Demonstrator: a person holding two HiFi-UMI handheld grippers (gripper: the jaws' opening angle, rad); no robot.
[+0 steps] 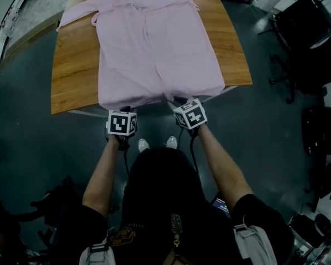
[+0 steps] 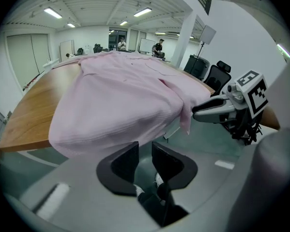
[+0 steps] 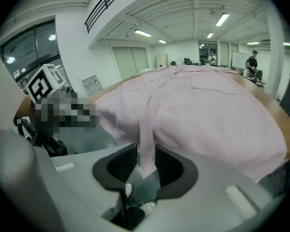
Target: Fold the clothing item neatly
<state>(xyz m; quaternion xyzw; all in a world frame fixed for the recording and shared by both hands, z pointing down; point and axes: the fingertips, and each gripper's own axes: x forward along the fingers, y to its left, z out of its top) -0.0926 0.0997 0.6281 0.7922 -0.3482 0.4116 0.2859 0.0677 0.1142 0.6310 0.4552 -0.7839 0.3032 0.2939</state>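
A pink garment [image 1: 154, 43] lies spread flat on the wooden table [image 1: 71, 65], its hem hanging over the near edge. Both grippers sit just under that hem. My left gripper [image 1: 123, 110] is at the hem's left part; in the left gripper view its jaws [image 2: 145, 146] stand apart with nothing between them, and the cloth [image 2: 115, 105] bulges just above. My right gripper [image 1: 182, 104] is at the hem's right part; its jaws [image 3: 145, 149] are apart, and a narrow strip of the pink cloth [image 3: 147, 144] hangs loosely between them.
Black office chairs [image 1: 306, 26] stand to the right of the table on the dark floor. The person's shoes [image 1: 143, 145] are below the table edge. Bare wood [image 2: 28, 110] shows on the table's left side. People stand far off at the room's back [image 2: 158, 46].
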